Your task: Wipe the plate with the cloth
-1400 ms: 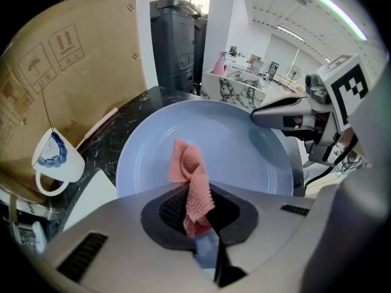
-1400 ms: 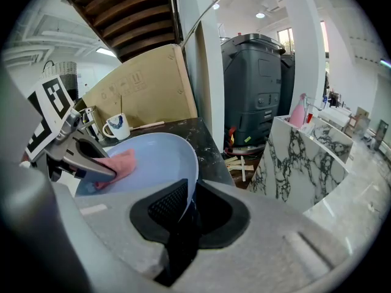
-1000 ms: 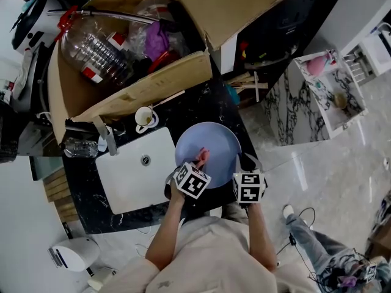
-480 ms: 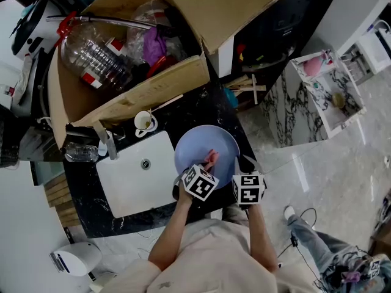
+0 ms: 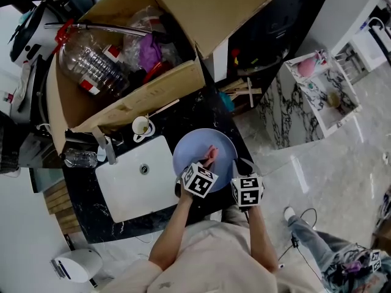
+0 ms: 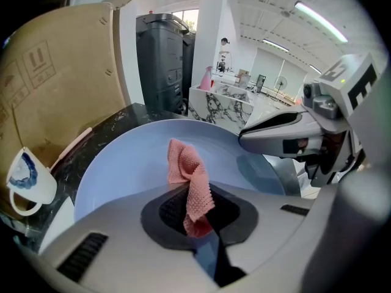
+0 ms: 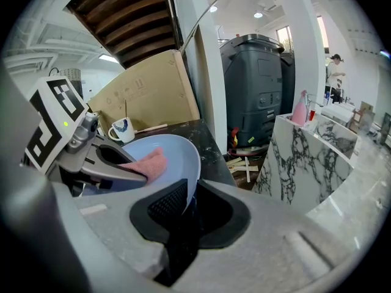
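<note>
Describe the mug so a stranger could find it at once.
Find the big open cardboard box bordering the black counter. Just before its front wall, by the white sink's far corner, stands the mug. Unlike the wide pale-blue plate beside it, it is a small white handled cup with blue print.

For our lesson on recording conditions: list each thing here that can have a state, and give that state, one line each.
plate: rim clamped by the right gripper
cloth: bunched, pinched by the left gripper, over the plate
left gripper: shut on the cloth
right gripper: shut on the plate
box: open, flaps up
bottle: lying on its side in the box
mug: upright beside the sink
</note>
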